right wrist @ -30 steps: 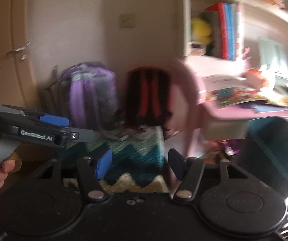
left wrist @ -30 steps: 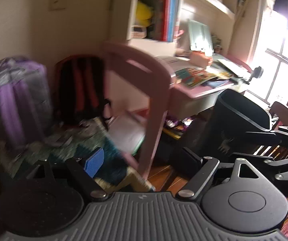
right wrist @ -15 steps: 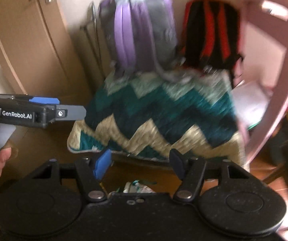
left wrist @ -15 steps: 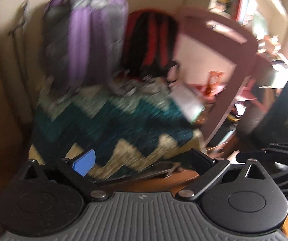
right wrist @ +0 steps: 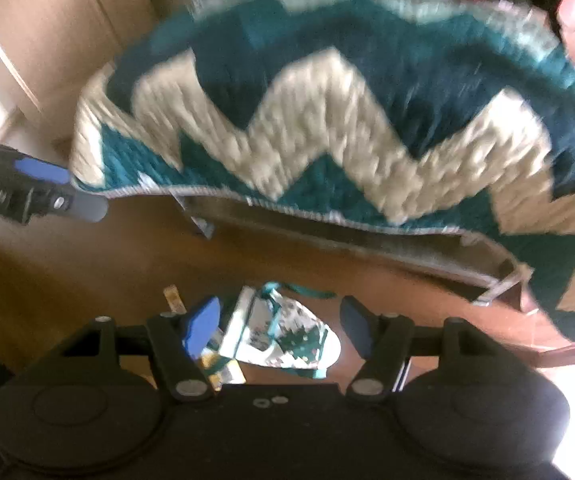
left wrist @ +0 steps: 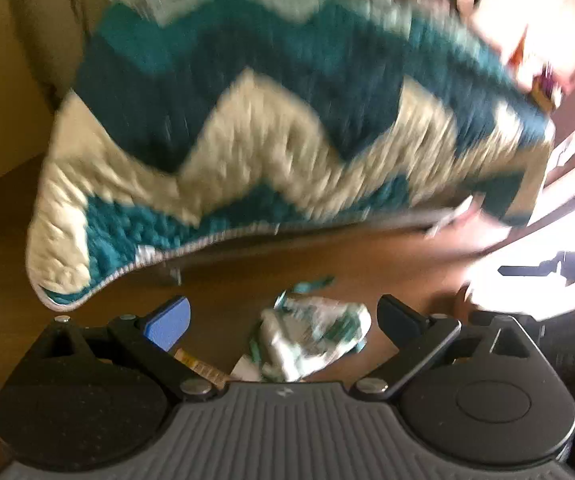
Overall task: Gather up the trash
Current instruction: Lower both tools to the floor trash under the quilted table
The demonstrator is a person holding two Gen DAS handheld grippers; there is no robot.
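Observation:
A crumpled white and teal wrapper (left wrist: 311,338) lies on the brown floor, with a small yellow scrap (left wrist: 201,368) beside it. My left gripper (left wrist: 283,318) is open and empty above it, the wrapper showing between its fingers. The wrapper (right wrist: 287,334) also shows in the right wrist view, with a yellow scrap (right wrist: 172,297) to its left. My right gripper (right wrist: 281,322) is open and empty above it. The left gripper's fingers (right wrist: 43,192) reach in from the left edge of that view.
A low bed or bench covered by a teal and cream zigzag blanket (left wrist: 279,120) stands just beyond the trash; its frame edge (right wrist: 347,236) overhangs the floor. A wooden wardrobe (right wrist: 47,40) stands at the left. Bright glare washes out the right side (left wrist: 547,272).
Both cameras have tilted down from the desk, chair and backpacks to the floor. The wrapper has come into view between the fingers of both grippers. Both stay open.

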